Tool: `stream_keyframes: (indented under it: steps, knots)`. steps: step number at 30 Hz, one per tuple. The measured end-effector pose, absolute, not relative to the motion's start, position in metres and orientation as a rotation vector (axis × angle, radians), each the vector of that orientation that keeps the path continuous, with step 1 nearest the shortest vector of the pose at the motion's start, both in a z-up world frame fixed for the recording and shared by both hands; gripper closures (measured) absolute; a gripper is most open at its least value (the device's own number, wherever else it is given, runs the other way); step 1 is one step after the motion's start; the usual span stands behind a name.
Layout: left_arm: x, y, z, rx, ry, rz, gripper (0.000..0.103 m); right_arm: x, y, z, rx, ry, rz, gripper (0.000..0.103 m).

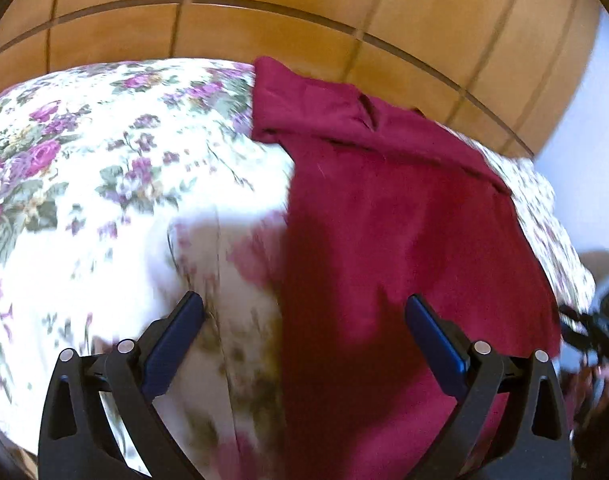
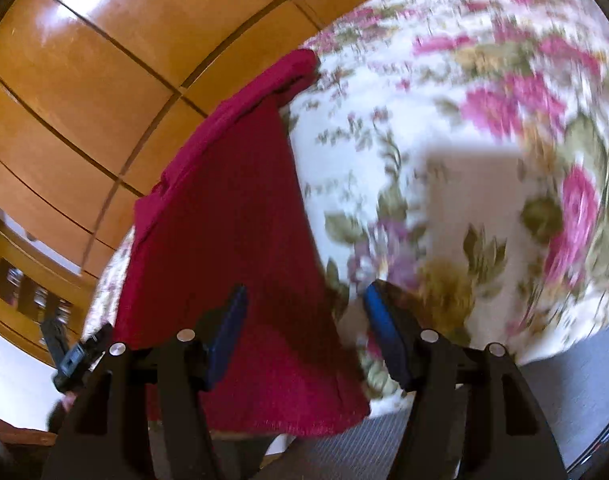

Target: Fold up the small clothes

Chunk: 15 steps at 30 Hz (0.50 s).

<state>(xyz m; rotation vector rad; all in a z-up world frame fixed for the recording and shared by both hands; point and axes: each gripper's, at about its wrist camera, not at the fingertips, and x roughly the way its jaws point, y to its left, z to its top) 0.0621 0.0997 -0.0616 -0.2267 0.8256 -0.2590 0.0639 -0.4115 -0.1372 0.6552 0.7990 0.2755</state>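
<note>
item: one small red garment (image 1: 404,216), dark crimson, lying flat on the floral bedspread (image 1: 104,168). in the left wrist view it fills the right half of the bed, its far end folded over in a thick band close to the wooden panelled wall (image 1: 304,32). in the right wrist view the same cloth (image 2: 232,240) runs along the left edge of the bed, and its near hem hangs a little over the bed's near edge.

handling, as i judge it: soft knit or fleece, light, limp, no stiffness to hold a crease; it will drape and drag on the bedspread rather than slide. not fragile. best taken at the near hem corners, pinching one layer of the edge, so the fold can be carried toward the far band.

my left gripper (image 1: 304,312): released, blue pads spread wide, nothing between them; it hovers over the garment's left edge, with the right pad above the red cloth and the left pad above the bedspread.

my right gripper (image 2: 304,304): released, pads apart, straddling the garment's right edge near the hem, gripping nothing.

note: both views blurred; finer weave detail not legible.
</note>
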Motion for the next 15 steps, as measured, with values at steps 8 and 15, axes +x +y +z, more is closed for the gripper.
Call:
stream_keyframes:
  steps: [8,15]
  knots:
    - [0.021,0.098,-0.067,-0.185,0.87,-0.362,0.014,0.05,-0.403,-0.151,0.717,0.856,0.364,0.052]
    - [0.018,0.095,-0.071,-0.184,0.935,-0.386,0.044,0.052,-0.388,-0.151,0.688,0.904,0.402,0.091]
